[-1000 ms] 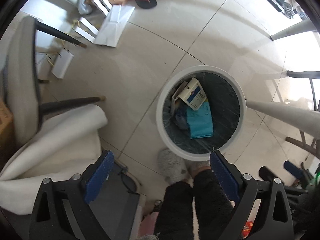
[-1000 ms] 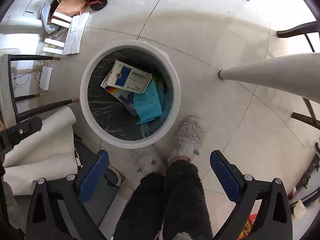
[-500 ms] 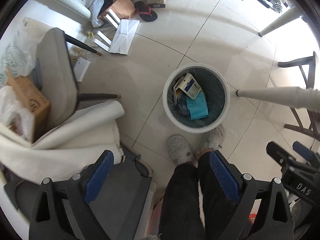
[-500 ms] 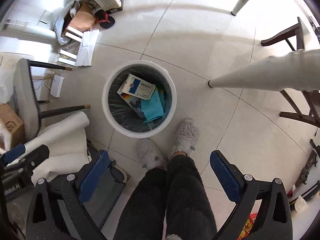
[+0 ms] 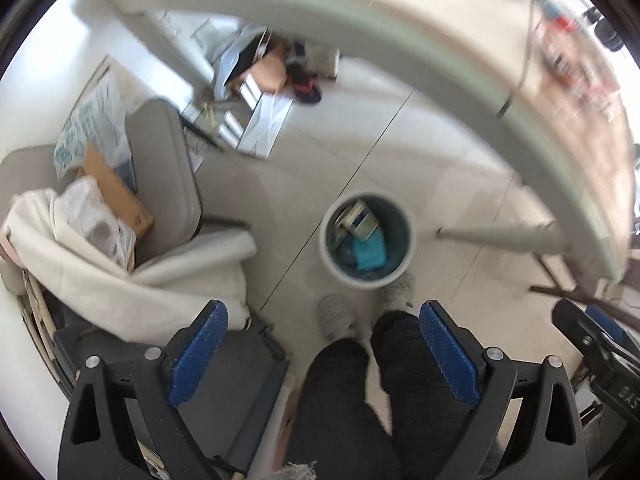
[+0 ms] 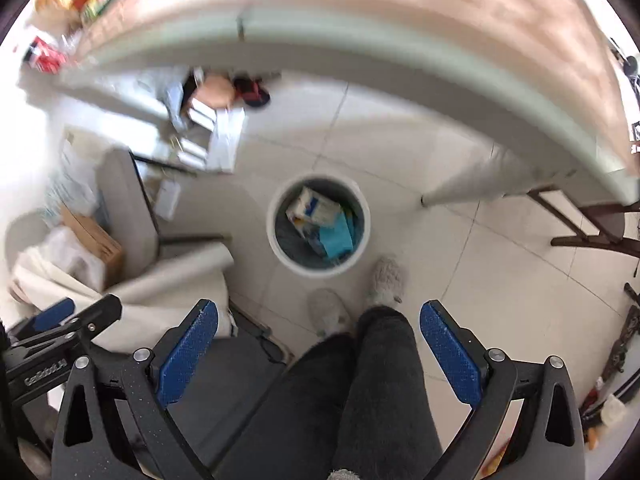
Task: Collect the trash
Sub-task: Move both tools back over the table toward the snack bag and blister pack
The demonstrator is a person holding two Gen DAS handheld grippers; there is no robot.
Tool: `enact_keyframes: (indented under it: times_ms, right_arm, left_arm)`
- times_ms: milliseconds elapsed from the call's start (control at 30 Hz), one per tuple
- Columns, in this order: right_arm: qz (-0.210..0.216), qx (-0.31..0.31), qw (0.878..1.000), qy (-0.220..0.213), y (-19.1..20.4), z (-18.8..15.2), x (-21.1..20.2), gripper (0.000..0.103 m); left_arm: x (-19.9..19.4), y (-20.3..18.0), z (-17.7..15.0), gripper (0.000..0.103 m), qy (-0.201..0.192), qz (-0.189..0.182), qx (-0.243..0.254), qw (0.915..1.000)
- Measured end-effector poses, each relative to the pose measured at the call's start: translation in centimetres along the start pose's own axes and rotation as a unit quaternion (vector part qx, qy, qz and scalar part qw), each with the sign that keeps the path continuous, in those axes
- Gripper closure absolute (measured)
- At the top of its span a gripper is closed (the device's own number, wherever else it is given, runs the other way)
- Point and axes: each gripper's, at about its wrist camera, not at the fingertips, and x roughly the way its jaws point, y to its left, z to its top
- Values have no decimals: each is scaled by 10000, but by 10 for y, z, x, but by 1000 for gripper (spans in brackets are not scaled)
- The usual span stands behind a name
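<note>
Starting at the left of the frames, we see a grey chair [image 5: 168, 168] heaped with a cardboard box [image 5: 116, 196], a clear plastic bag [image 5: 96, 224] and a pale draped cloth [image 5: 132, 276]; whether any of that counts as trash we cannot tell. The plastic would be feather-light, limp and slippery, best pinched at a bunched fold; the box looks stiff and light, best taken across one edge. Above and a little right, in the upper middle of the left wrist view, loose white paper [image 5: 268, 120] and packaging lie on the tiled floor [image 5: 400, 152] beside a dark slipper [image 5: 306, 88]; flat sheets would be awkward to lift off tile, so a raised corner or crease is where we would take hold. Near the centre stands the round bin [image 5: 406, 260], with a white and blue carton [image 6: 316, 208] and a teal packet [image 6: 338, 238] inside it, both light and easily crushed. The left claw [image 5: 322, 356] sits at the bottom of its frame, jaws wide apart and holding nothing, with the bin above it in the picture and well apart from the pads. The right claw [image 6: 316, 352] is likewise spread and empty, the bin well above it in its frame, with the person's dark trouser legs and fluffy slippers [image 6: 386, 280] between. Across the top and right of both views curves the blurred desk [image 6: 400, 52], whose far clutter is too smeared to name.
</note>
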Motion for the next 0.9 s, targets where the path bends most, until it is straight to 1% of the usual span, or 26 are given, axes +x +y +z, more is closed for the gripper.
enact_keyframes:
  times_ms: [100, 233, 300, 367, 467, 500, 567, 633, 700, 800, 900]
  right_arm:
    - [34, 235, 9991, -339, -12, 25, -49, 1]
    - [-41, 628, 9956, -693, -46, 70, -106, 1]
    - [-150, 794, 9932, -840, -69, 95, -126, 1]
    - [-255, 943, 9911, -899, -96, 122, -135, 1]
    - [-382, 1175, 9890, -809, -142, 164, -133, 1]
    - [-460, 1225, 9885, -761, -156, 179, -131, 1]
    - [-511, 1278, 9879, -713, -179, 203, -123, 1]
    - [-589, 1306, 9875, -656, -201, 228, -112, 1]
    - [-452, 1405, 9874, -576, -223, 250, -95, 1]
    - [-430, 1514, 9871, -276, -248, 281, -68, 1]
    - [-564, 1386, 9886, -134, -256, 307, -53, 1]
  left_arm:
    - [-26, -22, 29, 5, -185, -206, 13, 9996]
    - [-52, -68, 79, 5, -291, -694, -46, 9972]
    - [-56, -94, 102, 5, -201, -932, 9, 9954]
    - [-53, -122, 127, 5, 35, -1191, -31, 9929]
    - [-35, -163, 161, 6, 467, -1527, -244, 9869]
    - [-25, -175, 172, 6, 607, -1575, -315, 9852]
    - [-6, -201, 194, 6, 883, -1542, -414, 9832]
    - [14, -221, 211, 6, 1166, -1575, -616, 9787]
    - [33, -233, 225, 6, 1418, -1645, -883, 9721]
    - [51, -238, 241, 6, 1594, -1691, -1406, 9624]
    - [66, -234, 253, 7, 1761, -1702, -2093, 9467]
